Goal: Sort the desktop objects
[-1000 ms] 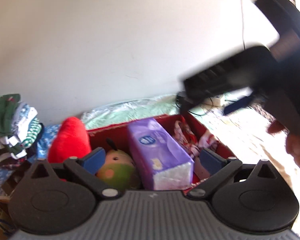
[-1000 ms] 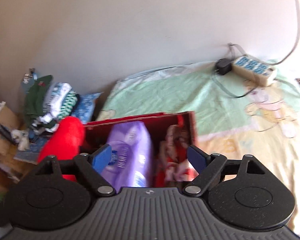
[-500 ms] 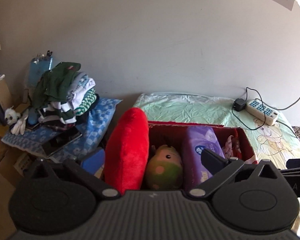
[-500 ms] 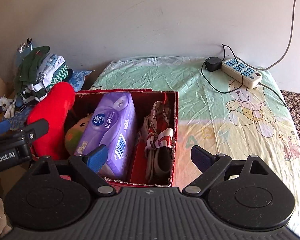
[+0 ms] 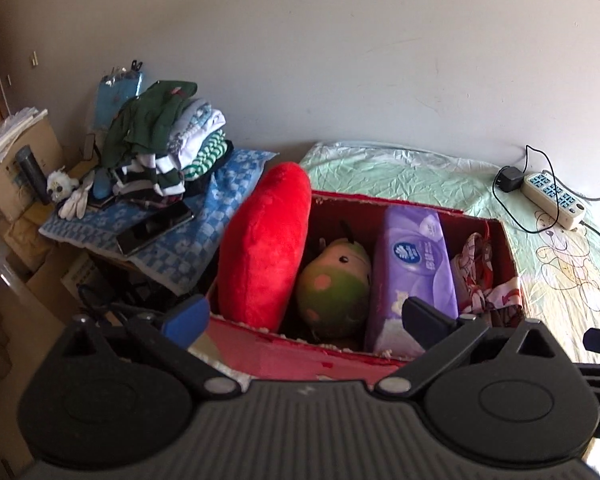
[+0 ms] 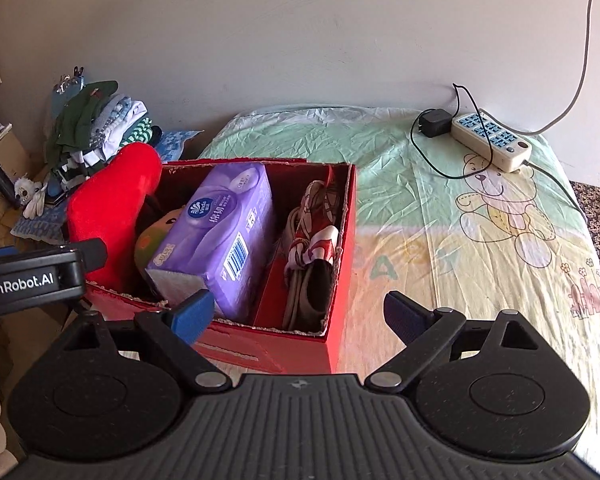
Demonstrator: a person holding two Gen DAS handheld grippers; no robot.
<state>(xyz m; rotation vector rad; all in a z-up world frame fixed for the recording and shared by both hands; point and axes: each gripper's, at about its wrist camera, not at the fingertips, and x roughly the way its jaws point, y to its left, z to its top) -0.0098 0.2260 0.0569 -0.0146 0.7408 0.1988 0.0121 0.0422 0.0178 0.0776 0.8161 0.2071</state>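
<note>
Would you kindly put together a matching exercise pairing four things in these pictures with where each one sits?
Things:
1. red plush cushion
2. purple tissue pack
3. patterned red-and-white cloth
4. white power strip

Places:
A. in the narrow right-hand compartment of the red box
B. on the bear-print sheet by the wall, outside the box
C. standing at the box's left end, poking above the rim
D. lying in the box, beside the green round plush toy

Pairs: 1-C, 2-D, 3-A, 4-B
</note>
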